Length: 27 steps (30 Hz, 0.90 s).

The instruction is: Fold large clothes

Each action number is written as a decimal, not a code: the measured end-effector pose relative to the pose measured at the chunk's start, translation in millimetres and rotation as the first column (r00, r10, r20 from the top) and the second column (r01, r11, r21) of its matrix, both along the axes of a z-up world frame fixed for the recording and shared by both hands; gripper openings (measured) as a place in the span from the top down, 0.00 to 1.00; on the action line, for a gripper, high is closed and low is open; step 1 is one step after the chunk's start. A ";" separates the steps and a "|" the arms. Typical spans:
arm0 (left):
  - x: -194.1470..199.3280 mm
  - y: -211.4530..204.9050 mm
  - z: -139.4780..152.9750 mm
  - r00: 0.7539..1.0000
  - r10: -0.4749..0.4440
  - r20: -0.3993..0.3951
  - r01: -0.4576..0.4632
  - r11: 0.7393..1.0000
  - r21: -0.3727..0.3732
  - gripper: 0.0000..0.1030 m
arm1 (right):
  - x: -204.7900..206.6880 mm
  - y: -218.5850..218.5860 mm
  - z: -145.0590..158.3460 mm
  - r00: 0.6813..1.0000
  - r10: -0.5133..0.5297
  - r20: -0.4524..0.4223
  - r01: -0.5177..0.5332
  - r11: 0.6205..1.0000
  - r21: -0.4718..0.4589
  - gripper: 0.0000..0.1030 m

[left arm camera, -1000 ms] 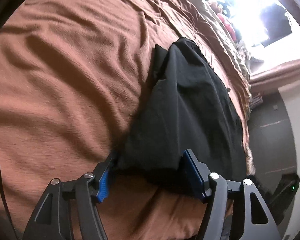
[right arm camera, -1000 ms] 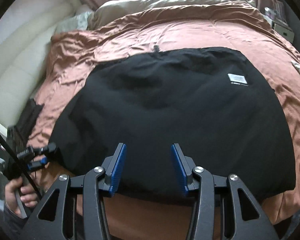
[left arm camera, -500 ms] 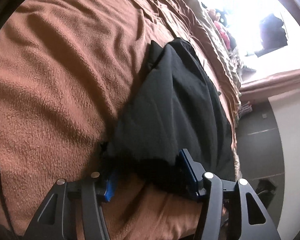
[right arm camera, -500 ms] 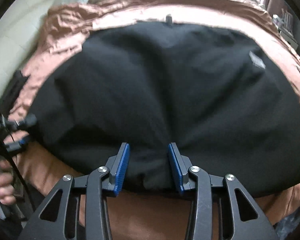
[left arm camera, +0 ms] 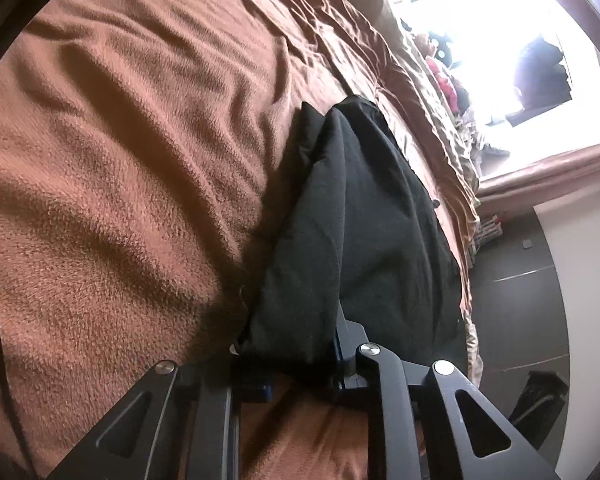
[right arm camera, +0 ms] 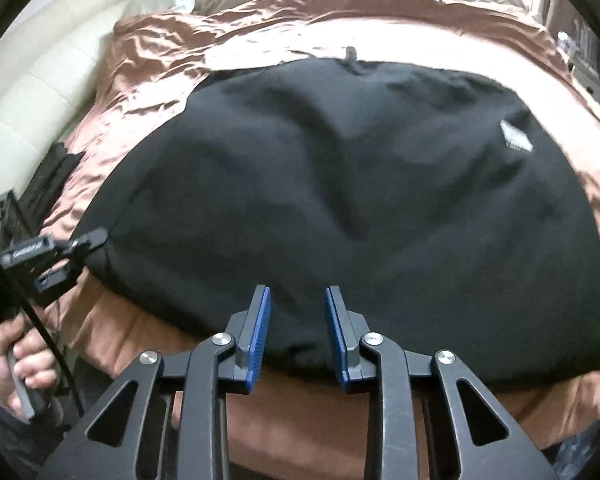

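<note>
Both grippers have just been closing on the near hem. On the left, the left gripper (left arm camera: 296,364) is clamped on the black garment's (right arm camera: 340,200) corner, spread flat on the brown bedspread (left arm camera: 120,160). Right gripper (right arm camera: 296,332) straddles the hem, pads not visibly pinching. Step: securing the hem; next, finish the right grip, then lift evenly.

- Black angular finger arms with triangular cut-outs and silver screws are seen on the right gripper (right arm camera: 296,330).
- Ribbed blue pads (right arm camera: 260,332) are fitted inside.
- A thin black cable (right arm camera: 28,308) is seen.
</note>
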State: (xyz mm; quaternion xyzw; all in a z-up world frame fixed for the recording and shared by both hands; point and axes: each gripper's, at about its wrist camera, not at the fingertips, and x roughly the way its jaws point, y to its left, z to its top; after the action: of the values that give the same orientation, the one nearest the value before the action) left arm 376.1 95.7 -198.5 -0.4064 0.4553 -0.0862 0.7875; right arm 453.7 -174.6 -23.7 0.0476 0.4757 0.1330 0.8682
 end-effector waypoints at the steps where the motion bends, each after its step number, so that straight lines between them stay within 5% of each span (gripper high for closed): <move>1: -1.5 -0.4 0.2 1.000 0.004 0.001 -0.004 1.000 0.004 0.80 | 6.4 -0.7 -0.8 1.000 -0.006 -0.004 0.006 1.000 -0.003 0.75; 8: -3.5 -5.0 2.4 0.999 0.034 -0.006 -0.034 0.999 0.003 0.80 | 57.8 4.1 -21.8 0.997 -0.032 -0.072 0.033 0.999 0.015 0.79; 27: -4.1 -10.2 -2.9 0.990 0.122 -0.077 -0.121 0.992 0.021 0.77 | 180.3 11.2 -42.3 0.982 -0.185 -0.041 0.188 0.979 0.081 0.89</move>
State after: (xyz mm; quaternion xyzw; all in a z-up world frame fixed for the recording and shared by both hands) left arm 372.0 85.5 -201.3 -0.4302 0.4606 -0.0184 0.7762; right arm 634.0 -163.4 -66.0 0.1309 0.4773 0.0703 0.8661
